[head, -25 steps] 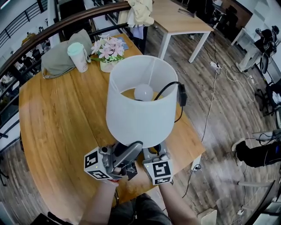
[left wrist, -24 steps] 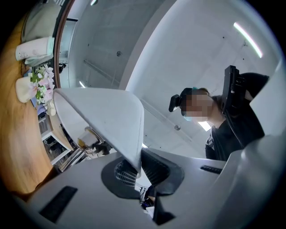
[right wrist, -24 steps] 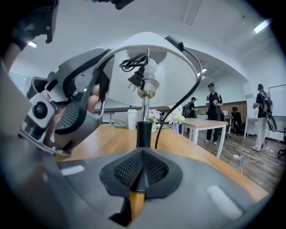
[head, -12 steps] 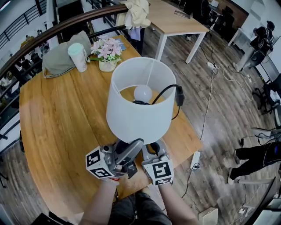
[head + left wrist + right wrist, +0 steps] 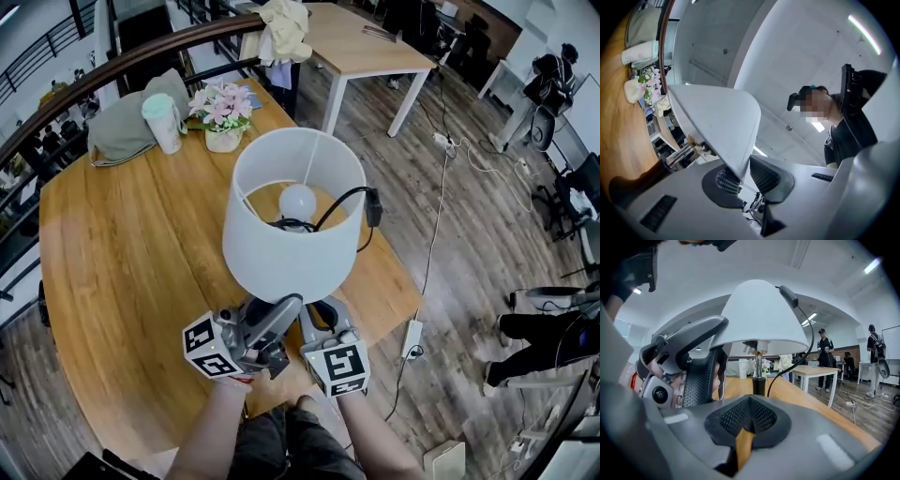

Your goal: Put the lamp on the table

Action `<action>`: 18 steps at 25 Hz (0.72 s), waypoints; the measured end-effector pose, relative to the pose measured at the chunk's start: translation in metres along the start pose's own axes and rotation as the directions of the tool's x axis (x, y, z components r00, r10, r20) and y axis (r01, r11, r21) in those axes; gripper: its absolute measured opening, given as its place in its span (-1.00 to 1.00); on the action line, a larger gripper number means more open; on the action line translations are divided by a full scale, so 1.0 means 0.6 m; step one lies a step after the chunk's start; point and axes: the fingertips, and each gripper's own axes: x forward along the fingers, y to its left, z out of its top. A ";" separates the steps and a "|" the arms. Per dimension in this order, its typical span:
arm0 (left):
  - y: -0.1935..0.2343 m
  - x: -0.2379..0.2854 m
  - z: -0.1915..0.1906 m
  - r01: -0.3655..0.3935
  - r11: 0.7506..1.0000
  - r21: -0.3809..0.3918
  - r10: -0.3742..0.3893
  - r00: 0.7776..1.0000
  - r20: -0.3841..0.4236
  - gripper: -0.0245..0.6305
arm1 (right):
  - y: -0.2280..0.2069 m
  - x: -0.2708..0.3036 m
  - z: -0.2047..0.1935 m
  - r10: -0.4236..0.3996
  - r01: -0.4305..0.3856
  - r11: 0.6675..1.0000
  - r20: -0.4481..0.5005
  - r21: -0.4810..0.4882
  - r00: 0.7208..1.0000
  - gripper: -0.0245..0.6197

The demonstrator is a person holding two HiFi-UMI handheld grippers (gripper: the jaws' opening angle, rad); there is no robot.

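Observation:
The lamp has a white shade (image 5: 291, 248), a bulb (image 5: 298, 200) and a black cord (image 5: 342, 199). It is upright over the near right part of the round wooden table (image 5: 122, 272). My left gripper (image 5: 270, 323) is shut on the shade's lower rim (image 5: 717, 122), and the rim's edge runs down between its pads (image 5: 743, 176). My right gripper (image 5: 319, 321) is beside it under the shade, shut (image 5: 749, 416) with nothing in it. Its view shows the shade (image 5: 759, 317) and the metal stem with a black foot (image 5: 758, 383) over the tabletop. Whether the foot touches the wood I cannot tell.
At the table's far side are a pot of pink flowers (image 5: 223, 108), a white cup (image 5: 162, 122) and a grey bag (image 5: 127, 127). A second table (image 5: 366, 42) stands beyond. Cables and a power strip (image 5: 411, 337) lie on the floor to the right. People stand in the distance (image 5: 824, 357).
The lamp and both grippers have hardly shifted over the table. The left gripper keeps its hold on the shade's rim.

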 end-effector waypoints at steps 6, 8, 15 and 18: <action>-0.002 -0.005 -0.005 -0.014 1.000 -0.006 0.014 1.000 0.001 -0.81 | 0.003 -0.012 0.006 -0.002 0.002 1.000 0.018 -0.003 1.000 -0.90; -0.002 -0.006 -0.005 -0.020 1.000 -0.008 0.020 1.000 0.004 -0.81 | 0.004 -0.016 0.007 -0.002 0.002 1.000 0.019 -0.002 1.000 -0.90; 0.002 -0.009 -0.007 -0.068 0.997 0.028 0.068 0.998 -0.004 -0.72 | 0.008 -0.033 0.008 -0.007 0.007 1.000 0.023 0.000 1.000 -0.90; 0.006 -0.018 -0.014 -0.101 0.994 0.050 0.102 0.995 -0.020 -0.69 | 0.010 -0.039 0.008 -0.005 0.005 1.000 0.025 -0.002 1.000 -0.90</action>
